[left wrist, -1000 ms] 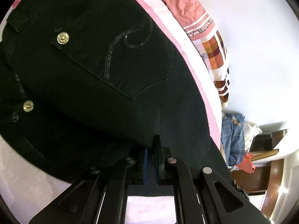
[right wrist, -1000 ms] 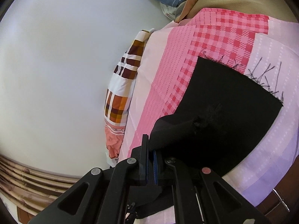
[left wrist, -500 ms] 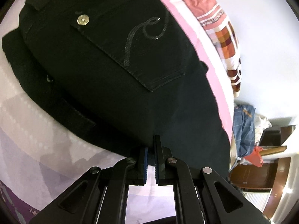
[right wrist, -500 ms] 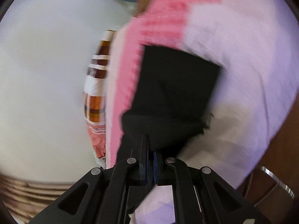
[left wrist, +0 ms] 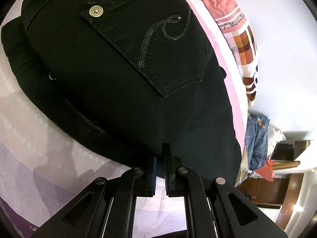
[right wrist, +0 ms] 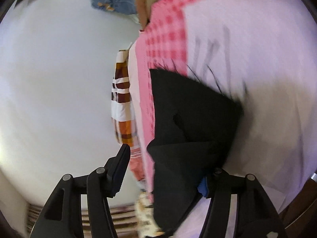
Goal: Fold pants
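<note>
Only one piece of readable lettering is seen, in the left wrist view. On the pink and checked pillow [left wrist: 235,25] at the upper right, a line of small dark print is set along a white band beside two stripes. The letters "Mamas" can be made out, followed by further characters too small and cut off to be read; a fragment like "y" stands before them. The sequin swirl on the back pocket [left wrist: 158,45] of the black pants [left wrist: 122,91] is ornament, not lettering. Nothing readable is shown in the right wrist view.
</note>
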